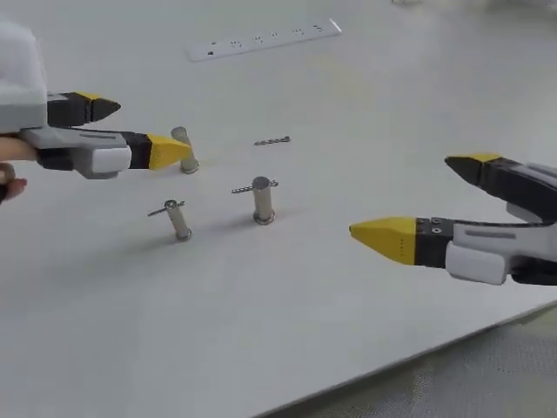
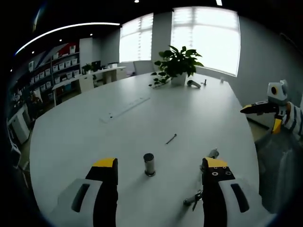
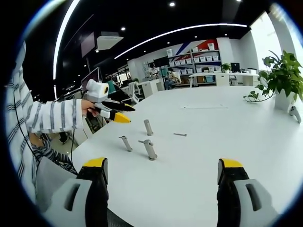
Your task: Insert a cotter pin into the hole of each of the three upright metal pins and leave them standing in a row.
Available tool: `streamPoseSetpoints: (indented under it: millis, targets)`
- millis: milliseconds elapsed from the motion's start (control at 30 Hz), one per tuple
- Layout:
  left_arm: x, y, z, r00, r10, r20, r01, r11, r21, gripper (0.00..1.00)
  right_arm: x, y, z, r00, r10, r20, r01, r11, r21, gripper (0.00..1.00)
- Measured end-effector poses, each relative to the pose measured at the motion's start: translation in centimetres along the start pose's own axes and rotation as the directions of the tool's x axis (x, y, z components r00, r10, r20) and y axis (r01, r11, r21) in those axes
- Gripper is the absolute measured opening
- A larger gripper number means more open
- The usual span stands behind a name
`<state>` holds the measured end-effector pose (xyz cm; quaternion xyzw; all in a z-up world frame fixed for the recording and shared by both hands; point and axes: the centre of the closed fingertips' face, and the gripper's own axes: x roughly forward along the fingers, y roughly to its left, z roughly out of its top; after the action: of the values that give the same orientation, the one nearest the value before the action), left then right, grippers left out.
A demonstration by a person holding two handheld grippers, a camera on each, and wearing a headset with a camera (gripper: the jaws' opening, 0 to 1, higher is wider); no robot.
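Note:
Three upright metal pins stand on the white table (image 1: 287,331). The bare pin (image 1: 184,150) (image 2: 149,164) (image 3: 148,127) has no cotter pin through it. It stands just beyond my open left gripper (image 1: 144,129) (image 2: 160,165) (image 3: 113,113), in line with the gap between the jaws. The middle pin (image 1: 261,200) (image 3: 149,149) and the near-left pin (image 1: 177,218) (image 3: 125,143) each carry a cotter pin. A loose cotter pin (image 1: 272,140) (image 2: 171,138) (image 3: 180,135) lies flat behind them. My right gripper (image 1: 400,196) (image 3: 161,165) (image 2: 265,108) hovers open and empty well to the right.
A white power strip (image 1: 265,39) (image 2: 124,108) lies at the far side of the table. A potted plant (image 2: 177,64) (image 3: 284,75) stands at the table's far end. The table's front edge (image 1: 418,357) runs close below the right gripper. A striped sleeve (image 3: 52,116) holds the left gripper.

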<state>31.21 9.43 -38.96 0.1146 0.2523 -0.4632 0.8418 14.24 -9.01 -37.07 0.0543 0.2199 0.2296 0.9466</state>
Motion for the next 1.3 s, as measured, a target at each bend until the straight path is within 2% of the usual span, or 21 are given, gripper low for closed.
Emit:
streamPoseSetpoints:
  millis: [67, 167, 267, 367, 467, 667, 867, 967, 1100, 1300]
  targets:
    - [0.8, 0.2, -0.2, 0.9999, -0.014, -0.004, 0.014, 1.000, 0.024, 0.66, 0.0, 0.1, 0.0, 1.0000, -0.003, -0.003, 0.003, 1.000, 0.001, 0.95]
    - [1.8, 0.6, -0.4, 0.9998, -0.017, -0.008, 0.017, 0.999, 0.030, 0.58, 0.0, 0.1, 0.0, 0.9999, -0.010, -0.007, 0.010, 1.000, 0.000, 0.95]
    - [2.8, 0.9, -0.9, 0.9994, -0.026, -0.024, 0.027, 0.999, 0.029, 0.54, -0.1, 0.2, -0.2, 0.9997, -0.018, -0.017, 0.018, 1.000, 0.002, 0.95]
    - [3.7, 1.1, -1.7, 0.9981, -0.036, -0.050, 0.037, 0.999, 0.017, 0.52, 0.0, 0.1, -0.3, 0.9995, -0.023, -0.021, 0.023, 1.000, 0.006, 0.94]
    - [4.4, 1.4, -2.3, 0.9964, -0.034, -0.078, 0.036, 0.999, 0.016, 0.45, 0.0, -0.1, -0.5, 0.9991, -0.029, -0.032, 0.029, 1.000, 0.006, 0.94]
    - [5.8, 1.5, -3.2, 0.9927, -0.051, -0.110, 0.053, 0.998, 0.019, 0.43, 0.2, -0.4, -0.9, 0.9981, -0.045, -0.041, 0.046, 0.999, 0.025, 0.94]
    - [7.1, 1.7, -3.9, 0.9906, -0.060, -0.123, 0.061, 0.998, 0.007, 0.35, 0.3, -0.6, -1.4, 0.9971, -0.052, -0.055, 0.053, 0.998, 0.024, 0.93]
    - [7.4, 1.8, -4.0, 0.9913, -0.059, -0.118, 0.060, 0.998, -0.001, 0.32, 0.3, -0.8, -1.5, 0.9969, -0.054, -0.057, 0.055, 0.998, 0.027, 0.93]
    - [7.6, 2.1, -4.4, 0.9903, -0.037, -0.134, 0.037, 0.999, -0.005, 0.32, 0.3, -1.0, -1.7, 0.9969, -0.056, -0.056, 0.058, 0.998, 0.028, 0.91]
    - [7.5, 2.2, -4.4, 0.9915, -0.027, -0.127, 0.026, 1.000, -0.004, 0.19, 0.4, -1.0, -2.0, 0.9968, -0.052, -0.060, 0.054, 0.998, 0.029, 0.91]
